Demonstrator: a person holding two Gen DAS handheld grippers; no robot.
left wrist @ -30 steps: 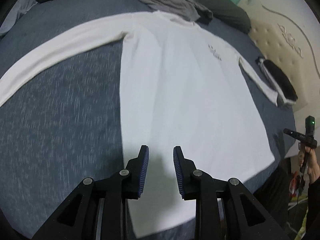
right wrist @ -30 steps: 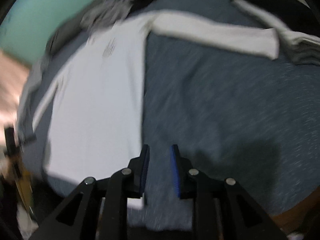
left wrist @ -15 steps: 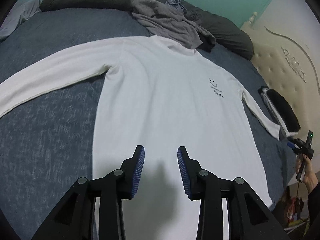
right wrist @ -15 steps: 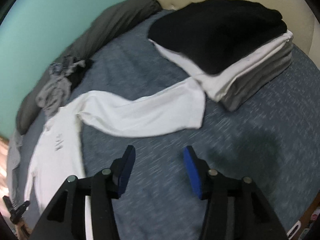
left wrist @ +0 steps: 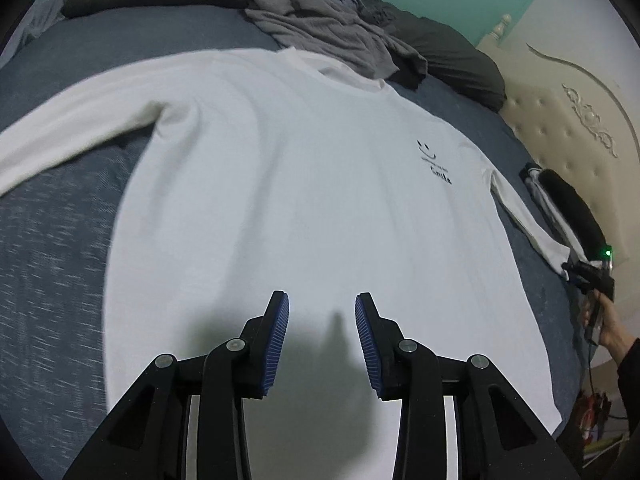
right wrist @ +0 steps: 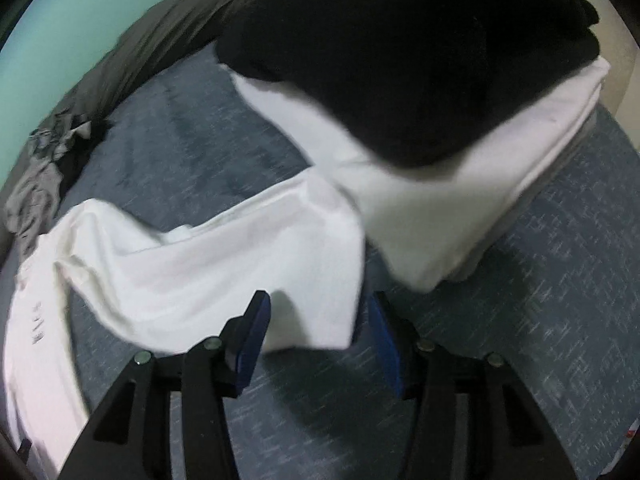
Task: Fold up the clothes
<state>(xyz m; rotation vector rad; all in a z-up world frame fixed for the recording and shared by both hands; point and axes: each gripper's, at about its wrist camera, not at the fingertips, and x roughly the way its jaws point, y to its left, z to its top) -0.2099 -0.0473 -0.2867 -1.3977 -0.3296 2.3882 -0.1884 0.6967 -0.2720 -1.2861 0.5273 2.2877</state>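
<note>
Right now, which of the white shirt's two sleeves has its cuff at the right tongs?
The sleeve lying beside the folded stack: its cuff sits between the open right tongs. The other sleeve stretches away flat on the bed, far from both tongs.

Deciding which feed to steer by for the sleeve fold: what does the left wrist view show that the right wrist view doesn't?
Only the left wrist view: the white shirt's whole torso laid flat, its far sleeve, and the open left gripper above the hem.

Only the right wrist view: the near sleeve's cuff between the open right gripper's jaws, pads not pressing.

Both: the shirt, the blue bedcover, the folded stack and the grey clothes heap.
</note>
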